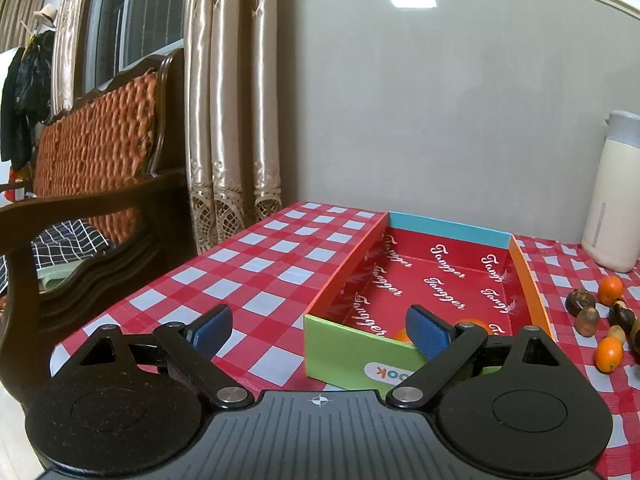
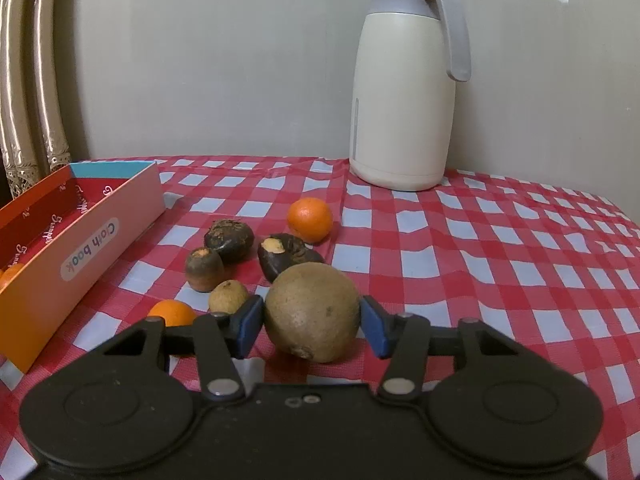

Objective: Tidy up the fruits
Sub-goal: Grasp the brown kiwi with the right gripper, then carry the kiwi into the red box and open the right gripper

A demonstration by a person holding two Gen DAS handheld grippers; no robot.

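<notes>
My right gripper [image 2: 313,326] is shut on a brown kiwi [image 2: 313,312], pads pressing both its sides just above the checked cloth. Beyond it lie two oranges [image 2: 310,220] [image 2: 173,313], several dark water chestnuts [image 2: 229,240] and a small tan fruit [image 2: 228,297]. The cardboard box [image 2: 60,264] sits to the left. In the left wrist view my left gripper [image 1: 320,330] is open and empty at the near green end of the box [image 1: 344,344]. Oranges [image 1: 474,326] lie inside the box, partly hidden by my right finger. Loose fruits [image 1: 610,290] show at the right.
A white thermos jug [image 2: 404,92] stands at the back of the table near the wall; it also shows in the left wrist view [image 1: 616,196]. A wooden bench [image 1: 92,184] with an orange cushion and curtains stand left of the table [image 1: 260,272].
</notes>
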